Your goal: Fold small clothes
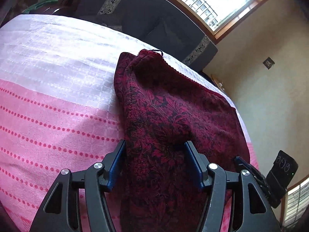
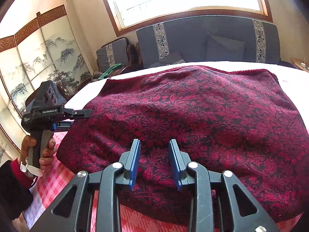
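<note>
cloth: dark red garment (image 2: 193,116) flat on pink bedspread (image 1: 48,116) | left gripper (image 1: 154,154): jaws apart over garment | right gripper (image 2: 154,154): jaws apart, not pressing

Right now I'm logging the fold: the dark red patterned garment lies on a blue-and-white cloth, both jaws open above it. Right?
Not quite. The cloth under the dark red patterned garment is pink and white, as the left wrist view shows. The rest stands: both jaws are open above it.

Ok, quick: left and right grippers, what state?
Left gripper: open, astride the red-and-black patterned cloth, not pinching it.
Right gripper: open over the same cloth, holding nothing.
</note>
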The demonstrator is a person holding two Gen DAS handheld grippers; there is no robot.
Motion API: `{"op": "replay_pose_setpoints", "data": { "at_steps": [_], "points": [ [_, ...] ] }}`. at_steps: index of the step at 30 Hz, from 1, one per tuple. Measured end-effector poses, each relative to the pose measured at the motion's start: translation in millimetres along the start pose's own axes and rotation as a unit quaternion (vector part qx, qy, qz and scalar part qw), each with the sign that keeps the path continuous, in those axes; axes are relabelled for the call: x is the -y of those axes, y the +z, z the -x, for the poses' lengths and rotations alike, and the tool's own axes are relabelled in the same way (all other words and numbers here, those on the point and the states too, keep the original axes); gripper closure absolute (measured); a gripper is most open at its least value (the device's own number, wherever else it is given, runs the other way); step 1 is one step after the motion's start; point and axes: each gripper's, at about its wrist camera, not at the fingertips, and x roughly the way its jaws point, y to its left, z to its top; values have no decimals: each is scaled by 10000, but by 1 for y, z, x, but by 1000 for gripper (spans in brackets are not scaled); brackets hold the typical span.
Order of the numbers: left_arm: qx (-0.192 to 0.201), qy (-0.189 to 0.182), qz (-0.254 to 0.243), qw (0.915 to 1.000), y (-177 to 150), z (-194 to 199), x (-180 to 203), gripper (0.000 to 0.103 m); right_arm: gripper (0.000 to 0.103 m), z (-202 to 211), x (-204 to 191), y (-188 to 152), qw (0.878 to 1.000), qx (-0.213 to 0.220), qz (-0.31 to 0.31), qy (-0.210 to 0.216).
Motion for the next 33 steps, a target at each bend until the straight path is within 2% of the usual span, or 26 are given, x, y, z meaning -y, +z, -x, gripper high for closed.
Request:
{"op": "replay_pose_setpoints", "data": {
  "at_steps": [2, 4, 7, 10, 20, 26, 33],
  "points": [
    [61, 376, -407, 9984, -5, -4, 14, 43, 53, 0, -3, 0, 10000, -6, 66, -25],
    [96, 661, -680, 9954, -8, -8, 25, 47, 48, 0, -5, -1, 9999, -2, 103, -51],
    [172, 739, -837, 9936, -10, -9, 30, 53, 44, 0, -5, -1, 9999, -18, 70, -82],
    [255, 877, -1018, 9906, -13, -10, 37, 55, 41, -1, -6, -2, 9999, -38, 55, -119],
    [289, 900, -1035, 9901, -15, -13, 39, 55, 34, 4, -2, -2, 9993, 107, -26, -352],
    [276, 873, -1004, 9907, -14, -14, 37, 55, 30, 14, 4, -2, 9975, 346, -165, -596],
    [256, 833, -963, 9915, -14, -14, 34, 55, 30, 17, 5, -3, 9962, 421, -188, -736]
  ]
}}
